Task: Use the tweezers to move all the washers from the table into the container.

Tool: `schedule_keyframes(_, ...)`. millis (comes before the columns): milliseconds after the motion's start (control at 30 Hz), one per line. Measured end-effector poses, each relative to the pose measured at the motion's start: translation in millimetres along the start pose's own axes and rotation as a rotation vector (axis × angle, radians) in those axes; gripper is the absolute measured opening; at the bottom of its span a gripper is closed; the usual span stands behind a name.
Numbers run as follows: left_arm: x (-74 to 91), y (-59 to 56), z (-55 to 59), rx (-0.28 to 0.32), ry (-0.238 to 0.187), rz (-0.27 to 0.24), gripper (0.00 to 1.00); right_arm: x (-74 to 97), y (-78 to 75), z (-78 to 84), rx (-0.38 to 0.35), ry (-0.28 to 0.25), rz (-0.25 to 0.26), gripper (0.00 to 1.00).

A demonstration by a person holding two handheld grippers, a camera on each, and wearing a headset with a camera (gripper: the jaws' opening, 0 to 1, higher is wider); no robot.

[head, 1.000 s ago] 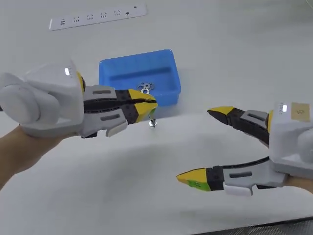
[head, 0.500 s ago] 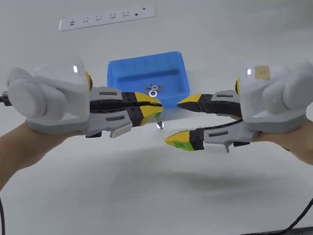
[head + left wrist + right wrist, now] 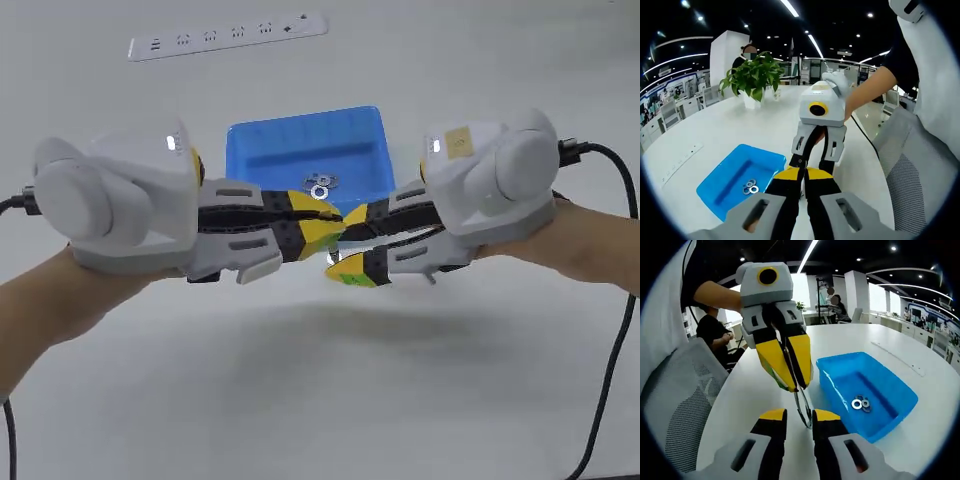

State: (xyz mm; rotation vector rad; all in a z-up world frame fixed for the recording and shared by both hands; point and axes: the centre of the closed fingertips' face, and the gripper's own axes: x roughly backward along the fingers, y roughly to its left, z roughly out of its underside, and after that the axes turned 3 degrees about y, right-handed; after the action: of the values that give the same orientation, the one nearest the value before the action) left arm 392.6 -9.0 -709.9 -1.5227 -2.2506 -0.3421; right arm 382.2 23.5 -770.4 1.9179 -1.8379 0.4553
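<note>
Head view: washers [image 3: 320, 185] in blue container [image 3: 262, 152]

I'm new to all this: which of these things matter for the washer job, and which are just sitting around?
In use: left gripper, the tweezers it grips, right gripper, blue container, washers inside it.
Lying about: power strip, potted plant.

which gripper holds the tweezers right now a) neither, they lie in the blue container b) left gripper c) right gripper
b: the tweezers hang clamped in the left gripper, and their tips dip into the gap of the open right gripper
</note>
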Motion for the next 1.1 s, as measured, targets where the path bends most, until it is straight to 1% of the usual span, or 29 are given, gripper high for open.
schedule_keyframes(167, -1.6, -1.5, -0.3, -0.003, 0.006, 0.005, 0.06, -1.4, -5.1, 0.3, 0.011, 0.003, -0.009, 0.16)
schedule_keyframes(367, -1.5, -1.3, 1.1, 0.000, 0.009, 0.003, 0.06, -1.8, -4.8, -1.0, 0.031, -0.008, -0.020, 0.12)
schedule_keyframes(400, -1.5, -1.2, 1.2, 0.001, 0.009, 0.002, 0.06, -1.7, -4.9, -1.2, 0.038, -0.007, -0.020, 0.11)
schedule_keyframes(433, -1.7, -1.2, 1.3, 0.002, 0.009, 0.001, 0.06, -1.9, -4.4, -1.0, 0.062, -0.001, -0.021, 0.11)
schedule_keyframes(567, -1.9, -1.9, 2.0, 0.006, 0.011, -0.001, 0.07, -2.2, -2.6, -0.8, 0.098, 0.006, -0.016, 0.10)
schedule_keyframes(667, -2.1, -0.7, 4.3, 0.010, 0.021, -0.020, 0.07, -2.9, -2.0, -1.0, 0.115, 0.014, 0.000, 0.10)
schedule_keyframes(733, -2.2, -1.4, 7.7, 0.020, 0.033, -0.026, 0.08, -2.9, -1.5, -1.0, 0.116, 0.015, 0.004, 0.10)
schedule_keyframes(800, -1.5, -1.8, 10.4, 0.015, 0.046, -0.035, 0.11, -2.7, -0.5, -0.9, 0.109, 0.012, 0.004, 0.10)
schedule_keyframes(833, -0.9, -2.8, 11.9, 0.030, 0.053, -0.034, 0.11, -2.5, 0.1, -0.7, 0.108, 0.012, 0.005, 0.10)
schedule_keyframes(900, 0.2, -2.9, 11.1, 0.031, 0.050, -0.038, 0.12, -2.5, 1.5, -0.6, 0.105, 0.009, 0.008, 0.09)
schedule_keyframes(1000, 1.9, -6.1, 9.9, 0.052, 0.043, -0.028, 0.16, -2.2, 1.3, -0.9, 0.099, 0.006, 0.017, 0.09)
schedule_keyframes(1100, 3.0, -9.2, 9.8, 0.047, 0.050, -0.025, 0.19, -1.3, 1.7, -1.3, 0.095, 0.005, 0.023, 0.09)
